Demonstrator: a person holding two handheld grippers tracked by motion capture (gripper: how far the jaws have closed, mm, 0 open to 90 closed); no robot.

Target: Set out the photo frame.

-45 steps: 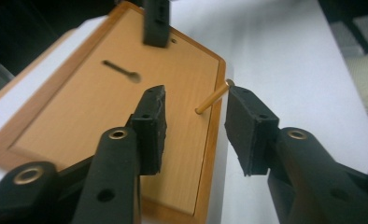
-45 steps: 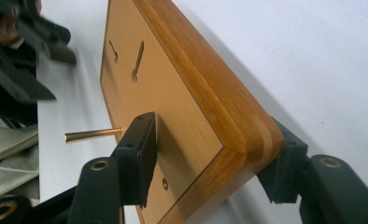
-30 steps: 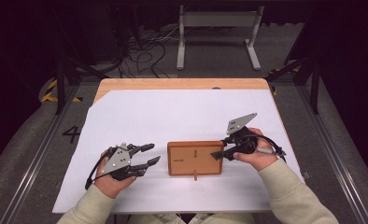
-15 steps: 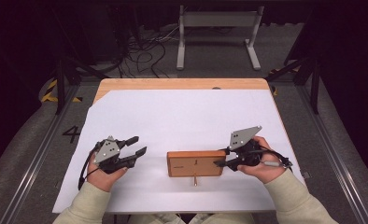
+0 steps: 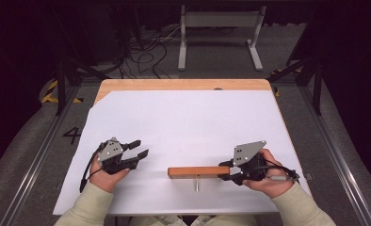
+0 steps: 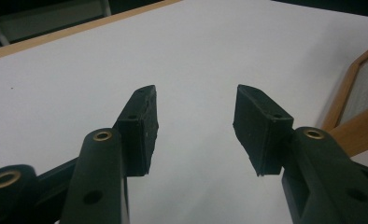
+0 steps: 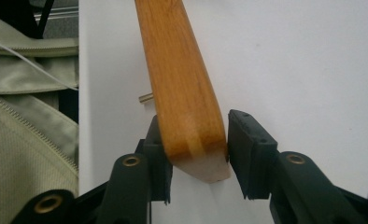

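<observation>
My right claw (image 5: 227,170) is clamped on a wooden frame's (image 5: 197,172) end near the tabletop's (image 5: 183,113) front edge.
It looks stiff, light, smooth-varnished; I'd grip its rail, avoiding the panel. Left claw (image 5: 139,154) is apart.

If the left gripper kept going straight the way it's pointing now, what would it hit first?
Probably nothing soon: ahead of the open left gripper lies bare white sheet. The wooden frame sits off to one side, though depth is unclear.

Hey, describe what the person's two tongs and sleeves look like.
Both tongs, left and right, are black, each with two flat-faced jaws, brass-coloured rivets at the joints, a grey three-cornered plate on top and a trailing black cable. The person's sleeves are pale beige, with ribbed cuffs.
</observation>
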